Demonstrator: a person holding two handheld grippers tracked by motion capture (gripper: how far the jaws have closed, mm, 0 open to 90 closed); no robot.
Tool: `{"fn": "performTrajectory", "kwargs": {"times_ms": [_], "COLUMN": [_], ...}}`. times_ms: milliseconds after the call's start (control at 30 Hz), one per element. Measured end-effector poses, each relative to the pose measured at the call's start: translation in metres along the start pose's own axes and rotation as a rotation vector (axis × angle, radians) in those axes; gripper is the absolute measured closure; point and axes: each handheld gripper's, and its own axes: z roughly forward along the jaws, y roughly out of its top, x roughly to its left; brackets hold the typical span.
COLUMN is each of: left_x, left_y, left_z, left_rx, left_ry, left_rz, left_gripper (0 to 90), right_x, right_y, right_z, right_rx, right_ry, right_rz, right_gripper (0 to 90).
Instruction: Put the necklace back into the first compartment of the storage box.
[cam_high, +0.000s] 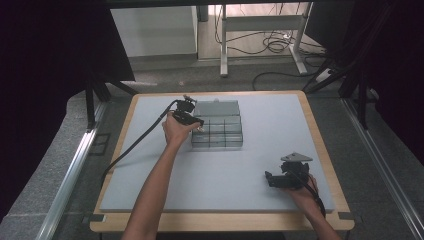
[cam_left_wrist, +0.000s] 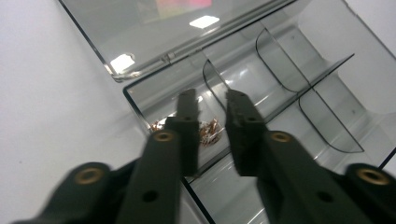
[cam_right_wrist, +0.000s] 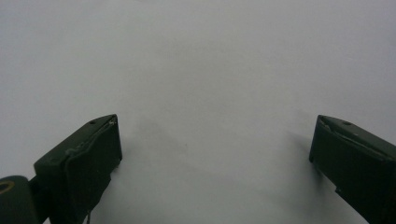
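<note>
A clear plastic compartment box (cam_high: 217, 131) sits at the back middle of the grey mat, with its lid (cam_left_wrist: 163, 32) folded open behind it. A small heap of copper-coloured bits (cam_left_wrist: 209, 131) lies in the box's corner compartment. My left gripper (cam_high: 200, 125) hovers at the box's left end, jaws pointing down into that compartment. In the left gripper view, my left gripper (cam_left_wrist: 212, 100) has a narrow gap between its jaws, with nothing gripped and the bits lying below. My right gripper (cam_high: 268, 179) rests near the front right of the mat, and its jaws stand wide open (cam_right_wrist: 215, 126) over bare mat.
The grey mat (cam_high: 250, 165) covers a wooden-edged table (cam_high: 220, 222). Thin dividers (cam_left_wrist: 327, 112) split the box into several compartments. The left gripper's cable (cam_high: 135, 145) trails off the mat's left side. Desk legs and floor cables (cam_high: 270, 45) lie beyond the table.
</note>
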Motion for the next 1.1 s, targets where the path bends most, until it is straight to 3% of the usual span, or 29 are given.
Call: {"fn": "performTrajectory", "kwargs": {"times_ms": [67,300,433,567,1000,1100], "left_x": [0.0,-0.003,-0.003,-0.003,-0.002,-0.002], "left_y": [0.0,-0.002,-0.003,-0.002,-0.001,0.002], "left_z": [-0.002,-0.019,-0.025,-0.025,-0.04,-0.046], "left_rx": [-0.005,-0.051,-0.049,-0.047,-0.063,-0.085], "left_ry": [-0.002,-0.021,-0.009,-0.035,-0.103,-0.168], "left_rz": [0.003,0.022,0.021,0.021,0.055,0.053], "left_gripper": [67.4,64.7,52.0,42.1,38.5,39.5], "right_x": [0.0,0.0,0.0,0.0,0.001,0.001], "right_y": [0.0,0.0,0.0,0.0,0.0,0.0], "right_z": [0.0,0.0,0.0,-0.001,0.0,0.0], "right_rx": [0.0,0.001,0.001,0.001,0.0,0.001], "right_ry": [0.0,-0.001,-0.002,-0.004,-0.005,-0.006], "right_rz": [-0.001,0.001,0.001,0.003,0.003,0.003], "right_gripper": [2.1,2.1,2.1,2.1,2.1,2.0]}}
